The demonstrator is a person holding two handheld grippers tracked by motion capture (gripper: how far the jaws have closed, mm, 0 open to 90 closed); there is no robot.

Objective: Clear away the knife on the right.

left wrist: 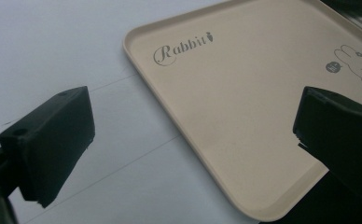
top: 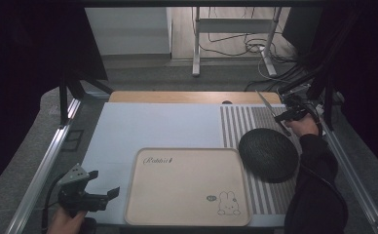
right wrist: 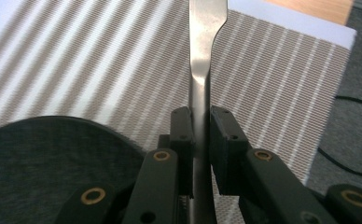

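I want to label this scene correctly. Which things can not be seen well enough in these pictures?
- Utensil: right gripper view cuts off its head at the top edge; high view shows it too small to name.
- Right gripper: shut on the utensil, hiding the handle's lower part.
- Tray: small round mark beside the rabbit is too small to read.

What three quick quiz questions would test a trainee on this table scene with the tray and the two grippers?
1. True or false: the right gripper has its jaws shut on a metal utensil.
2. What is printed on the beige tray? A) a cat B) a rabbit C) a flower
3. Where does the dark round plate lie relative to the tray?

Key:
1. True.
2. B, with the word "Rabbit".
3. At its far right corner, on the striped mat, in the high view.

The left gripper hangs open beside the tray.
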